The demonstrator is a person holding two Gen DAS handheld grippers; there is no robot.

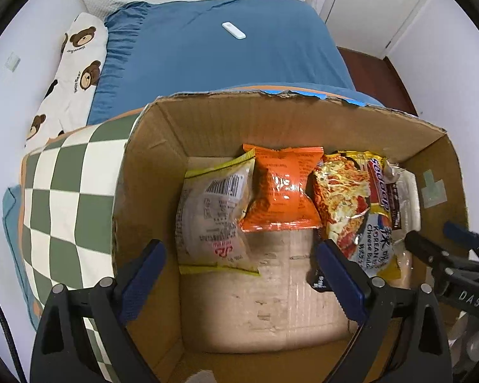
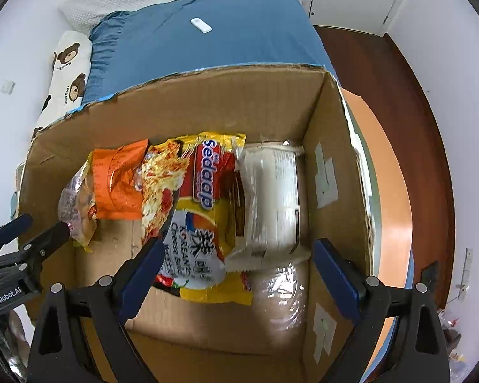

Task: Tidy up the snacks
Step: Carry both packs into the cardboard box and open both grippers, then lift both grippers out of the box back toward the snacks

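Observation:
An open cardboard box [image 1: 150,166] [image 2: 207,102] stands on the bed. Inside lie a clear bread packet [image 1: 210,220] [image 2: 76,204], an orange snack bag [image 1: 281,188] [image 2: 118,182], a yellow Sedaap noodle packet [image 1: 351,207] [image 2: 201,210] and a white packet [image 2: 271,204] [image 1: 405,198]. A clear wrapped item [image 2: 281,296] lies below the white packet. My left gripper [image 1: 242,277] is open and empty above the box floor; it also shows in the right wrist view [image 2: 44,226]. My right gripper [image 2: 236,277] is open and empty over the noodle and white packets; it also shows in the left wrist view [image 1: 431,239].
The box sits on a green-and-white checked cloth [image 1: 64,198] on a blue bed [image 1: 226,60] [image 2: 239,28]. A white remote [image 1: 233,30] [image 2: 201,25] lies on the bed. A bear-print pillow [image 1: 76,73] is at left. Dark wooden floor [image 2: 383,73] is at right.

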